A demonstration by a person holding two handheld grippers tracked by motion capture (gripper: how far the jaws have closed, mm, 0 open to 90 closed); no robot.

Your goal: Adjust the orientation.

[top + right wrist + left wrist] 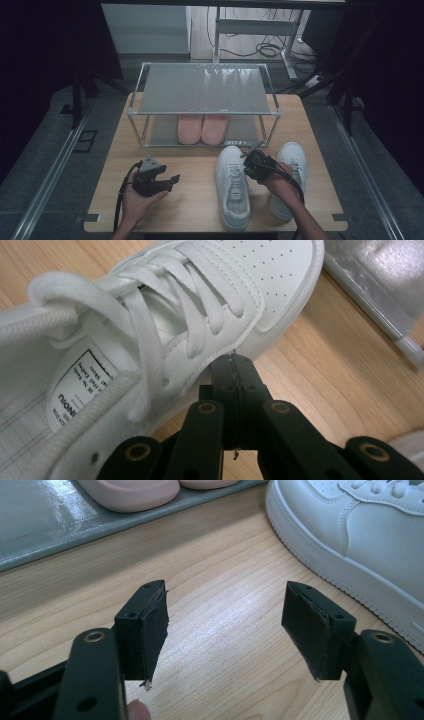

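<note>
Right gripper (235, 360) closed, empty, beside left white sneaker (232, 185); left gripper (225, 625) open, idle over table (195, 210). Step looks like approach. Next: open jaws, take the sneaker's side wall.

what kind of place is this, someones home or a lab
Most likely a lab or recording setup staged as a home entryway: a small wooden table with a shoe rack and white sneakers, dark curtains around, and loose cables on the floor behind.

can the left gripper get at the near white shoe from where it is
Probably yes: the left gripper is open, and bare table lies between it and the left white shoe.
</note>
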